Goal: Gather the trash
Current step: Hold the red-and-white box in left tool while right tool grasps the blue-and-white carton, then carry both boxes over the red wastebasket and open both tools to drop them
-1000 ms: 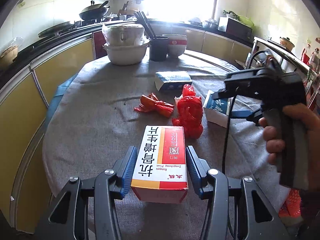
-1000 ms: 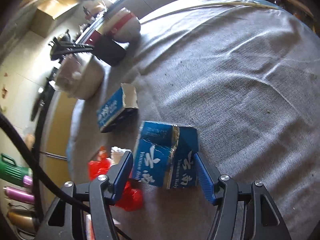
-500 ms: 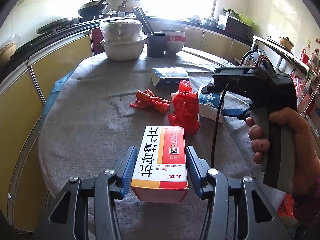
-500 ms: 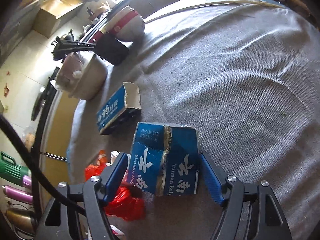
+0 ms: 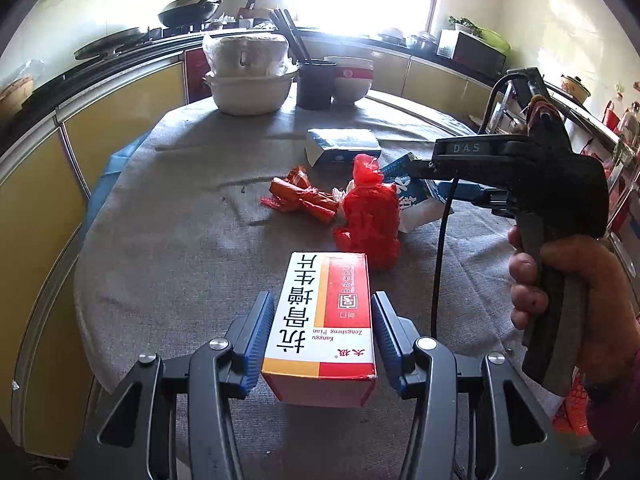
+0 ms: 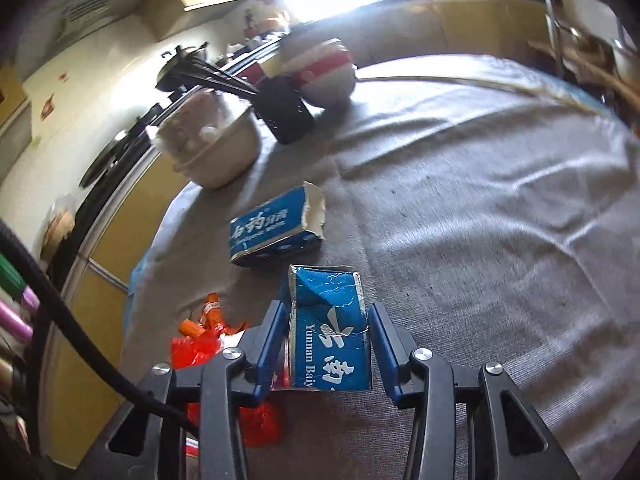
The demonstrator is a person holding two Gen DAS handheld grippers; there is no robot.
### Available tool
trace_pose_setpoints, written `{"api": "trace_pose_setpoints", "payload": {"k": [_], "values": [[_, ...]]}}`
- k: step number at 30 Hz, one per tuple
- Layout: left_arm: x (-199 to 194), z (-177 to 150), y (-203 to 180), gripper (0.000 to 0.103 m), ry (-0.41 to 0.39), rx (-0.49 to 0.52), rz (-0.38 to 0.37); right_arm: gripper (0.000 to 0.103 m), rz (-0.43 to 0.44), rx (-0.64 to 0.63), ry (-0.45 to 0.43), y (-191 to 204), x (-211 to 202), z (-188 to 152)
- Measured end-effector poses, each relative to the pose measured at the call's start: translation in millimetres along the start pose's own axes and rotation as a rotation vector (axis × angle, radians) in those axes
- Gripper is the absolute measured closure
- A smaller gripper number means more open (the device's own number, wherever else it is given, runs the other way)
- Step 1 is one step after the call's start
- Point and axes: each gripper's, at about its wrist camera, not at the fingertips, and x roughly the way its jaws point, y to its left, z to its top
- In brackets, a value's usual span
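My left gripper (image 5: 323, 334) is shut on a red-and-white medicine box (image 5: 324, 312) and holds it above the grey-clothed table (image 5: 168, 240). My right gripper (image 6: 328, 344) is shut on a crumpled blue carton (image 6: 328, 328); the carton is squeezed narrow between the blue pads. The same gripper (image 5: 460, 190) and carton (image 5: 408, 196) show in the left wrist view at right. A second blue box (image 6: 276, 226) lies on the table beyond. A red plastic bag (image 5: 370, 216) and an orange-red wrapper (image 5: 300, 196) lie mid-table.
A white pot in a basin (image 5: 250, 76), a black chopstick holder (image 5: 316, 80) and a red-banded bowl (image 5: 349, 78) stand at the table's far edge. Yellow cabinets (image 5: 40, 200) run along the left. Another red bag (image 5: 570, 408) shows low at right.
My right gripper closed on the blue carton, squeezing it narrower, and tilted up. My left gripper, still holding the medicine box, drew back a little from the table.
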Motion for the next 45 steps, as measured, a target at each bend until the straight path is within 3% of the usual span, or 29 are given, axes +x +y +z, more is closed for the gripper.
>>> {"api": "trace_pose_setpoints", "payload": {"k": [8, 13, 20, 34, 45], "values": [[13, -7, 6, 0.052, 0.043, -0.012, 0.009, 0.058, -0.048, -0.175, -0.021, 24, -9, -12], [19, -10, 6, 0.052, 0.063, -0.006, 0.011, 0.054, -0.001, -0.13, 0.055, 19, 3, -9], [11, -9, 10, 0.053, 0.029, -0.02, 0.0, 0.058, 0.0, -0.123, -0.031, 12, -12, -12], [-25, -3, -41, 0.053, -0.052, 0.092, -0.009, 0.058, -0.043, -0.219, -0.189, -20, -114, -49], [-43, -10, -97, 0.053, -0.062, 0.215, -0.077, 0.058, -0.073, -0.133, -0.247, -84, -188, -98]]}}
